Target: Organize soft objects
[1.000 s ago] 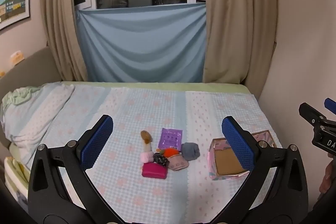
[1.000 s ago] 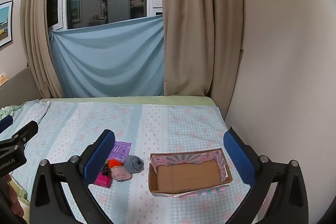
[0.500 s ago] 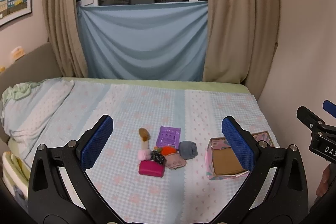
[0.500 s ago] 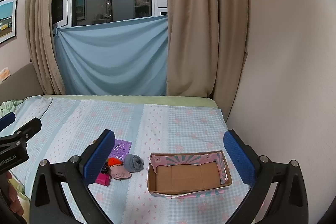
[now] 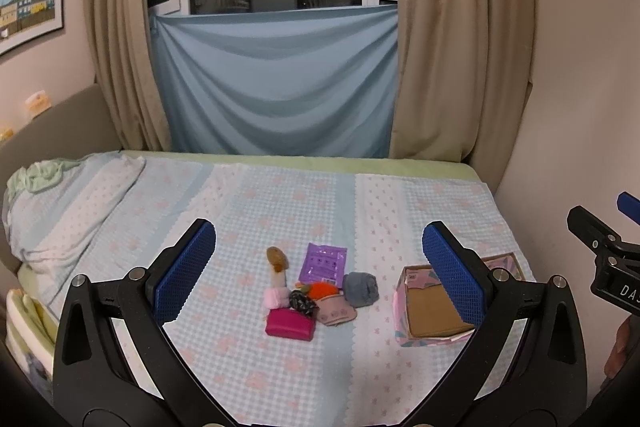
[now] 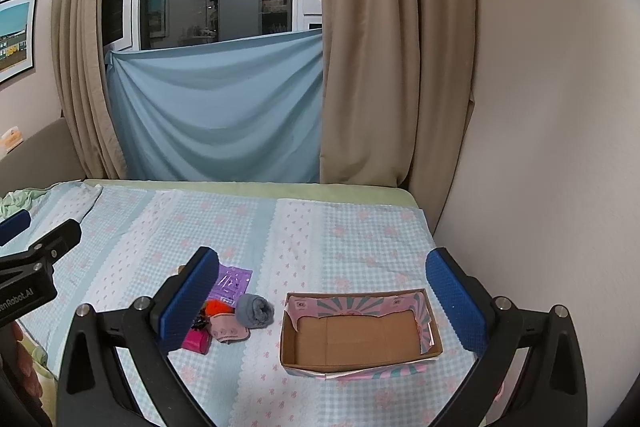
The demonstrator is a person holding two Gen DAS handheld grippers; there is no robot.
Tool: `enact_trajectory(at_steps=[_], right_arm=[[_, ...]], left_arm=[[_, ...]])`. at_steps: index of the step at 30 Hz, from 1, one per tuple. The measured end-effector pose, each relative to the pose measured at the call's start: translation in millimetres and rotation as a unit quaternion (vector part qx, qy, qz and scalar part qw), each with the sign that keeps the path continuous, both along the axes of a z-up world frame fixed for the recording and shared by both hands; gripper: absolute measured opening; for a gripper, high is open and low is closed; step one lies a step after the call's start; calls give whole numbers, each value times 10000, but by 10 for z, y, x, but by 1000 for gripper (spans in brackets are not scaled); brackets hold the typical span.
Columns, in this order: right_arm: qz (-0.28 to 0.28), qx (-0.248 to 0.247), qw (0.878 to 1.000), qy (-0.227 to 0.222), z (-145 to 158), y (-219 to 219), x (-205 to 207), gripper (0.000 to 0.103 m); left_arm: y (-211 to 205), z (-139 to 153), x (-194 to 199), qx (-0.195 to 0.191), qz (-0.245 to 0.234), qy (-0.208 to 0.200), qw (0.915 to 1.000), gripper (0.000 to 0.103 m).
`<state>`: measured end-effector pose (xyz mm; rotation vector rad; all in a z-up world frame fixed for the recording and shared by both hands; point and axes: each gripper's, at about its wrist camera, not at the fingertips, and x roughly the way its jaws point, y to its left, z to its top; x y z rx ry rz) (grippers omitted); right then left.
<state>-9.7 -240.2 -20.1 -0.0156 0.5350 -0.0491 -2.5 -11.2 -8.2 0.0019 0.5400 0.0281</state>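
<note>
Setting: a bed (image 5: 400, 211) with a pale blue checked cover, seen from above its near edge; curtains and a window stand beyond its far edge.
Left gripper (image 5: 318, 273): held above the bed's near edge, its blue-padded fingers (image 5: 184, 273) spread wide, holding nothing.
Right gripper (image 6: 322, 297): held above the near right part of the bed, fingers spread wide, holding nothing.
Soft objects: a small heap near the middle of the bed, toward the near edge. It holds a grey rolled sock (image 5: 360, 289), an orange fluffy piece (image 5: 322, 289), a pink pouch (image 5: 335, 311), a magenta purse (image 5: 290, 325), a pale pink puff (image 5: 276, 297) and a brown-topped toy (image 5: 277, 259).
Purple packet (image 5: 324, 263): lies flat at the heap's far side.
Cardboard box (image 6: 356, 335): open, nothing inside, just right of the heap near the bed's right edge.
Pillow (image 5: 68, 211): at the bed's left edge.
</note>
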Motion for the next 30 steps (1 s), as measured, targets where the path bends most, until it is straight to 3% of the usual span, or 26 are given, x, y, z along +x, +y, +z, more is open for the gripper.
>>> enact_trajectory(at_steps=[30], right_arm=[[55, 103, 9999, 38, -23, -20, 49, 103]], left_arm=[[-28, -39, 99, -100, -59, 101, 9999, 103]])
